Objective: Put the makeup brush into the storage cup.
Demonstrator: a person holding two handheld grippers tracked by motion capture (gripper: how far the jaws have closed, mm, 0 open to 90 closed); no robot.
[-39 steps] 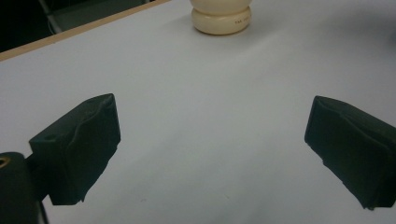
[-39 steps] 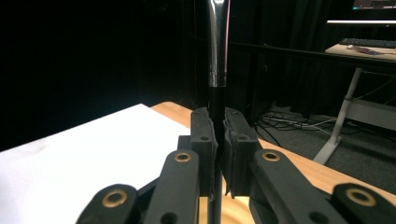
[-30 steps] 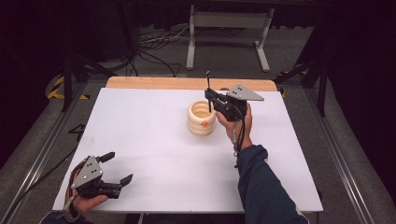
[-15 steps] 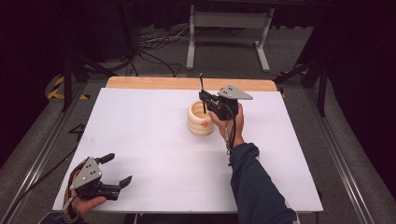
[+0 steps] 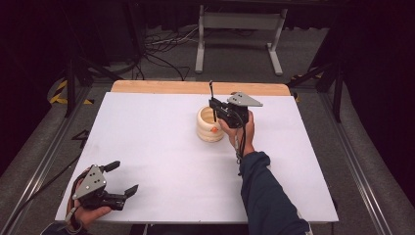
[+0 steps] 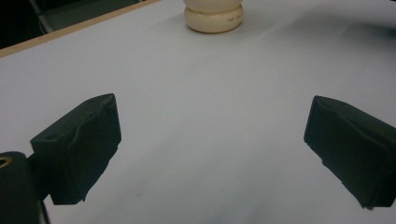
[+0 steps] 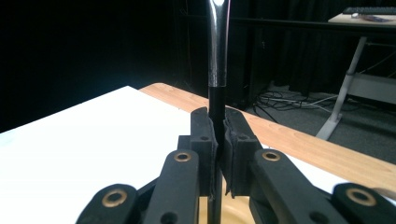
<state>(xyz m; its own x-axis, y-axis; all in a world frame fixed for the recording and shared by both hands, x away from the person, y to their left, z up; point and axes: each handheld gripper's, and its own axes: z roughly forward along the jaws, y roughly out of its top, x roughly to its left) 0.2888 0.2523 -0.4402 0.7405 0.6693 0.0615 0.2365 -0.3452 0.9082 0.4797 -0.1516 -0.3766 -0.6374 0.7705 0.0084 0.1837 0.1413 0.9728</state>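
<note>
A: Where is the right hand-held gripper (image 5: 214, 104)?

B: Over the cream ribbed holder (image 5: 209, 125), which stands on the white worktop (image 5: 161, 152) a little past its middle, toward the far edge and nearer the right side. In the right gripper view its jaws are clenched on a thin upright utensil (image 7: 216, 88), black where the pads squeeze it and shiny metal above.

A: Does the utensil reach into the holder?

B: In the high view it stands upright, its lower end going down inside the holder's mouth. Whether it touches the bottom I cannot tell. Something small and orange sits on the holder's near side.

A: And the left hand-held gripper (image 5: 122, 180)?

B: At the near left corner of the worktop, well apart from the holder, held low in the person's left hand. Its jaws stand wide apart with nothing between them; in the left gripper view bare white worktop lies between the two black pads (image 6: 77, 147), and the holder (image 6: 214, 17) shows far off at the top.

A: What lies beyond the far edge?

B: A strip of wood along the worktop's far edge, then a dark floor with cables.
</note>
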